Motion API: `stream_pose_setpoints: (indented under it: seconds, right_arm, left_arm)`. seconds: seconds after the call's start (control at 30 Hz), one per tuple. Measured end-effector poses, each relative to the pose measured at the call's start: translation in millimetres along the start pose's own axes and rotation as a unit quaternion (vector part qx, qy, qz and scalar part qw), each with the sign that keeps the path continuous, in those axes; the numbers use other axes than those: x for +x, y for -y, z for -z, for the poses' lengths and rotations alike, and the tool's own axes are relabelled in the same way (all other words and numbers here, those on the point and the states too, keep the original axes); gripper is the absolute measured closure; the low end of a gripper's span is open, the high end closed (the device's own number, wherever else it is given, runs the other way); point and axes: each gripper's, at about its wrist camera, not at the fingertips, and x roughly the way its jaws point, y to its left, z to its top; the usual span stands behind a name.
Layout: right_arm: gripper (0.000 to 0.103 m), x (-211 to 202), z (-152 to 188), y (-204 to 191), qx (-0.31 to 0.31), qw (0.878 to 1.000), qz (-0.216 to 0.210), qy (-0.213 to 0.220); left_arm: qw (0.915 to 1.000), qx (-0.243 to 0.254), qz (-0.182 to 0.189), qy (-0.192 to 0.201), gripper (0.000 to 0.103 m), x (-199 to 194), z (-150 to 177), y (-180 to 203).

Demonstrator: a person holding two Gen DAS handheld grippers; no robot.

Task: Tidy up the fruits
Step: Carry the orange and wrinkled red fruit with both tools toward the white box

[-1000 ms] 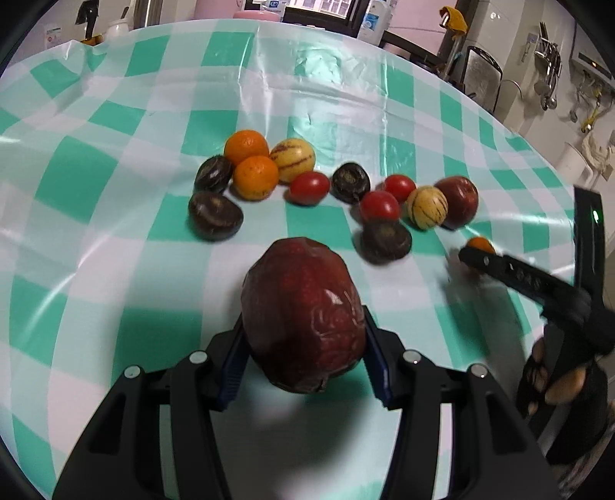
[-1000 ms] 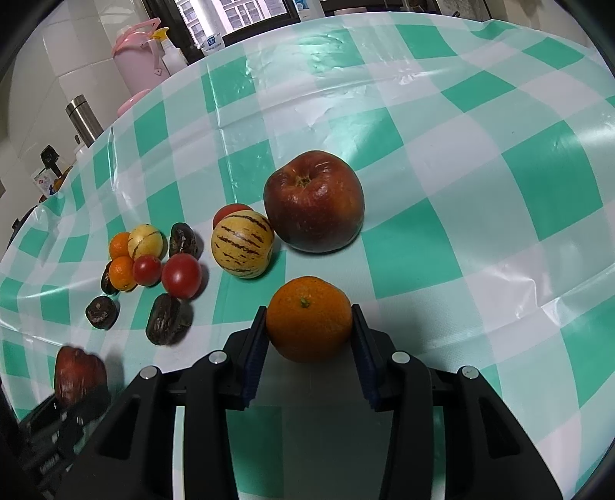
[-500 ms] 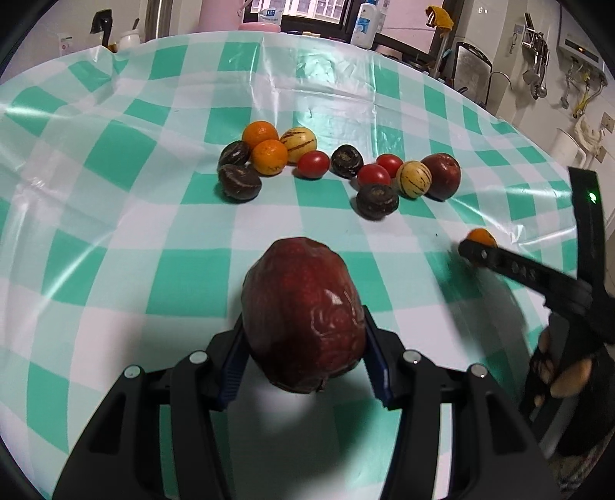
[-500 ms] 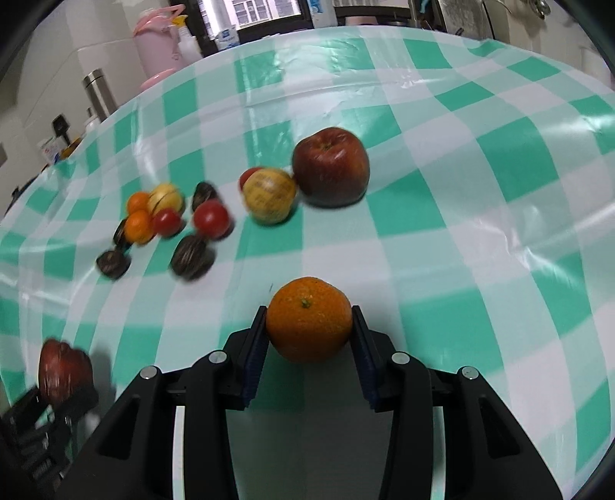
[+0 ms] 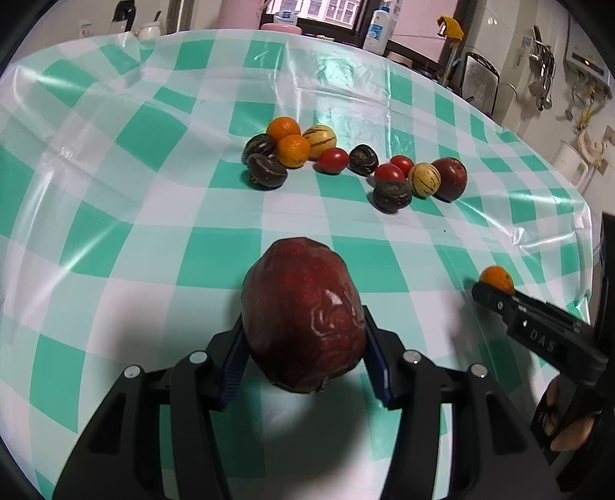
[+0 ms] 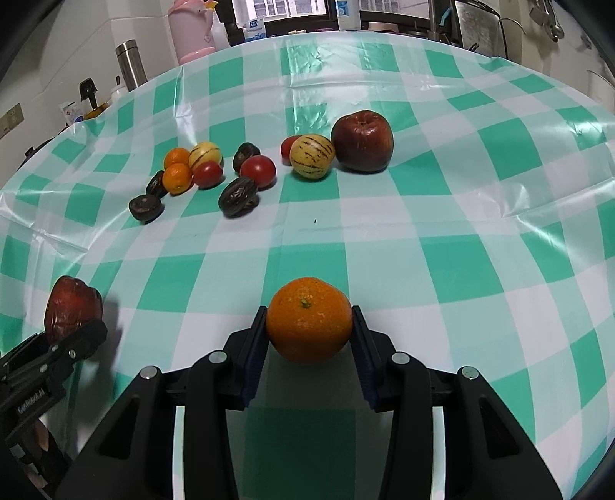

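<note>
My left gripper (image 5: 303,357) is shut on a dark red apple (image 5: 303,315), held above the checked tablecloth (image 5: 115,230). An orange (image 6: 309,319) is clamped between the pads of my right gripper (image 6: 309,338). Across the table lies a row of fruit: two oranges (image 5: 288,140), striped yellow melons (image 5: 424,179), red tomatoes (image 5: 333,160), dark wrinkled fruits (image 5: 392,195) and a second red apple (image 6: 362,140). The right gripper with its orange (image 5: 497,279) shows at the right of the left wrist view; the left gripper's apple (image 6: 73,307) shows at the left of the right wrist view.
A pink jug (image 6: 192,29), a steel flask (image 6: 131,63) and bottles stand beyond the table's far edge. Kitchen utensils hang on the wall (image 5: 538,57) at the right. A wide stretch of cloth lies between the grippers and the fruit row.
Both grippers have drawn back from the fruit row with their fruit still held; the row now looks smaller and farther. The right gripper has rolled slightly.
</note>
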Motion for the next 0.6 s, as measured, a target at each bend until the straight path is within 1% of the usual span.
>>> stream_pose_setpoints:
  seconds: [0.27, 0.4, 0.5, 0.6]
  right_arm:
    - [0.062, -6.1, 8.9, -8.0, -0.015, 1.0, 0.013, -0.003]
    - [0.062, -14.4, 17.3, -7.1, -0.016, 1.0, 0.007, -0.001]
    - [0.062, -28.9, 26.4, -3.1, -0.018, 1.0, -0.003, 0.007]
    - [0.062, -58.3, 40.0, 9.9, -0.019, 0.999, -0.019, 0.029]
  left_arm:
    - [0.9999, 0.011, -0.01, 0.002, 0.05, -3.3, 3.5, 2.7]
    - [0.9998, 0.015, -0.012, -0.002, 0.05, -6.9, 8.0, 5.6]
    - [0.9997, 0.024, -0.001, -0.005, 0.05, -13.0, 13.1, 14.4]
    - [0.998, 0.059, 0.021, -0.004, 0.05, -25.0, 20.3, 42.6]
